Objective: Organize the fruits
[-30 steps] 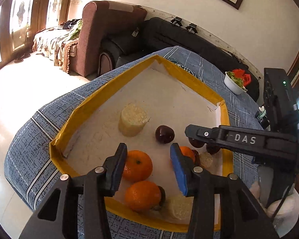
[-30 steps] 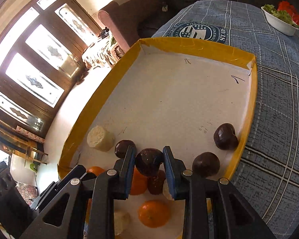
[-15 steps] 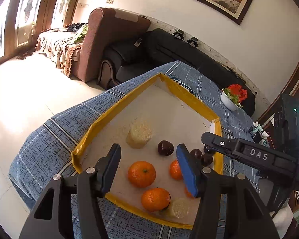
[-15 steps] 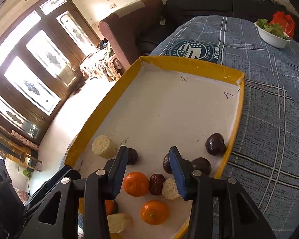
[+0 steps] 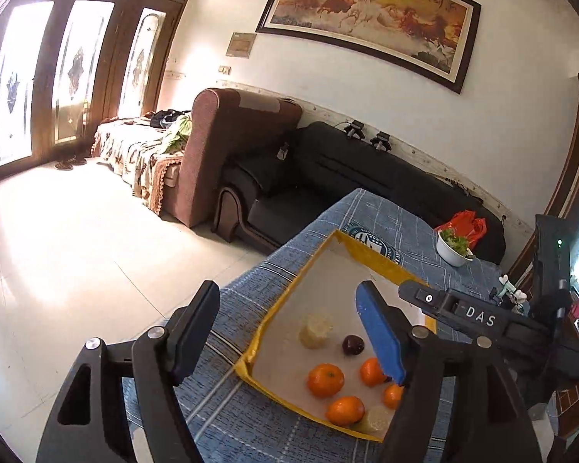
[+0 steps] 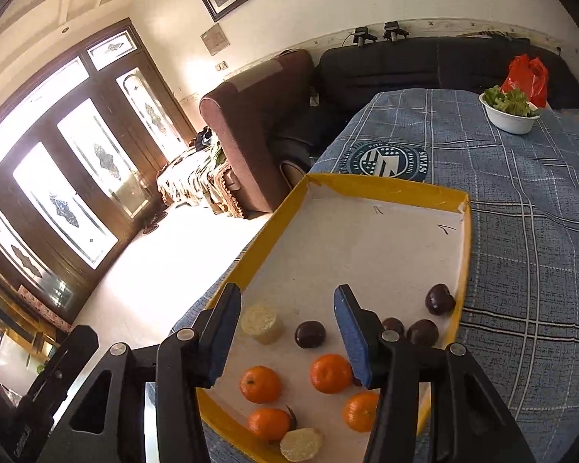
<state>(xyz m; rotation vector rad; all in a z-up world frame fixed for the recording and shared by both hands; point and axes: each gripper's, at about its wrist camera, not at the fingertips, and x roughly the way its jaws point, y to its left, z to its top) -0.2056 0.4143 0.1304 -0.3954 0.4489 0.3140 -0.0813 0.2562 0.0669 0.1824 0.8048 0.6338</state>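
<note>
A yellow-rimmed shallow tray (image 6: 390, 185) lies on the blue plaid tablecloth and also shows in the left wrist view (image 5: 274, 312). In it lie several oranges (image 6: 330, 372), several dark plums (image 6: 439, 299) and pale corn pieces (image 6: 261, 323). In the left wrist view an orange (image 5: 325, 380), a plum (image 5: 353, 345) and a corn piece (image 5: 314, 331) show. My left gripper (image 5: 289, 332) is open and empty, high above the tray's near end. My right gripper (image 6: 287, 337) is open and empty above the fruit. The right gripper's body (image 5: 482, 316) shows in the left wrist view.
A white bowl of greens (image 6: 509, 110) stands at the table's far end, with a red bag (image 6: 525, 73) behind it. A brown armchair (image 5: 231, 146) and black sofa (image 5: 366, 169) stand beyond the table. The table's left edge drops to a tiled floor (image 5: 58, 239).
My right gripper opened and let go of a dark plum, which now lies in the tray. Both grippers rose up and back from the tray.
</note>
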